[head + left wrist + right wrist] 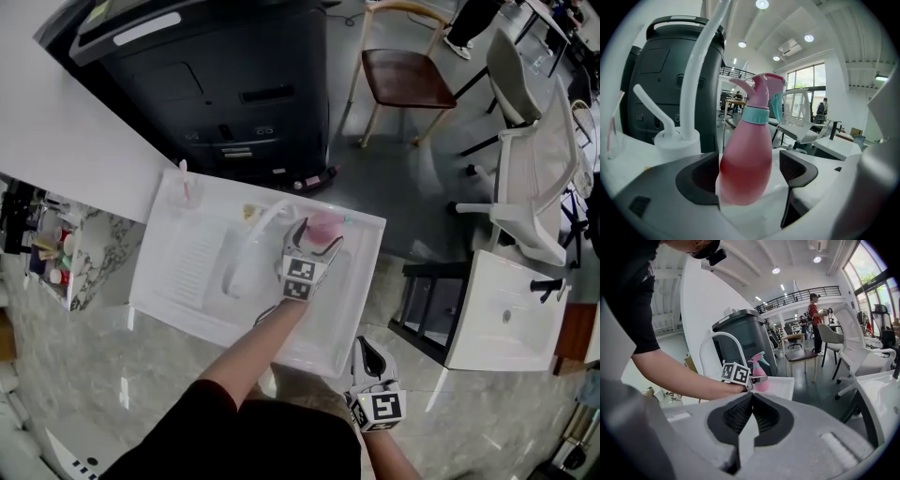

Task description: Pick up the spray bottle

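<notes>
A pink spray bottle (pixel 327 223) with a teal collar and pink trigger head stands upright at the back right of the white sink unit (pixel 178 281). My left gripper (pixel 319 235) reaches over the basin, its jaws spread wide on either side of the bottle. In the left gripper view the bottle (pixel 745 159) fills the gap of the left gripper (pixel 749 160); the dark pads (pixel 799 169) stand off its sides. My right gripper (pixel 373 360) hangs low in front of the sink, and in its own view the right gripper (pixel 751 401) is shut on nothing. That view also shows the bottle (pixel 760 372).
A white arched faucet (pixel 259 223) rises just left of the bottle. A clear cup (pixel 187 192) sits at the sink's back left corner. A big dark bin (pixel 216 84) stands behind the sink. A second white basin (pixel 502 314) and chairs (pixel 405 77) are to the right.
</notes>
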The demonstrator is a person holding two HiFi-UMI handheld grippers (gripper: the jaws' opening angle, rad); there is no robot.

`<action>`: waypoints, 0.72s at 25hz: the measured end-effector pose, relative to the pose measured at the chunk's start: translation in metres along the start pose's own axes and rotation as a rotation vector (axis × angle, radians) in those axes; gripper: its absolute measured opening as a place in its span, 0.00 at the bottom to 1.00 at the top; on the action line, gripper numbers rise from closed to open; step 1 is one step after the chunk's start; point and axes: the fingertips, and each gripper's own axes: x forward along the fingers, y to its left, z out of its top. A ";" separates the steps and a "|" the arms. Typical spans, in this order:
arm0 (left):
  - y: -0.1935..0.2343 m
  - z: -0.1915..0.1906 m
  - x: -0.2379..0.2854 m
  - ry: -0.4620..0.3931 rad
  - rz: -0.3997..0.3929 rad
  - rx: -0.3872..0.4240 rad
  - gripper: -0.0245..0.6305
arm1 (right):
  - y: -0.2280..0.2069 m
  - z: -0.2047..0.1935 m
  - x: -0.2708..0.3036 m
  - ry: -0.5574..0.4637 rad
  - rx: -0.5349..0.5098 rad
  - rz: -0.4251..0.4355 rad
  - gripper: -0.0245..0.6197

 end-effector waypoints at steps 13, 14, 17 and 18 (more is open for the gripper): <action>-0.009 -0.004 0.020 0.054 -0.065 0.017 0.62 | -0.030 -0.001 -0.012 -0.009 0.006 -0.073 0.04; -0.011 -0.004 0.020 0.058 -0.080 0.025 0.62 | -0.032 -0.001 -0.013 -0.008 0.006 -0.079 0.04; -0.014 -0.004 0.018 0.063 -0.102 0.030 0.62 | -0.035 0.001 -0.018 -0.007 0.004 -0.102 0.04; -0.014 -0.003 0.015 0.061 -0.102 0.021 0.62 | -0.036 0.002 -0.019 -0.007 0.005 -0.109 0.04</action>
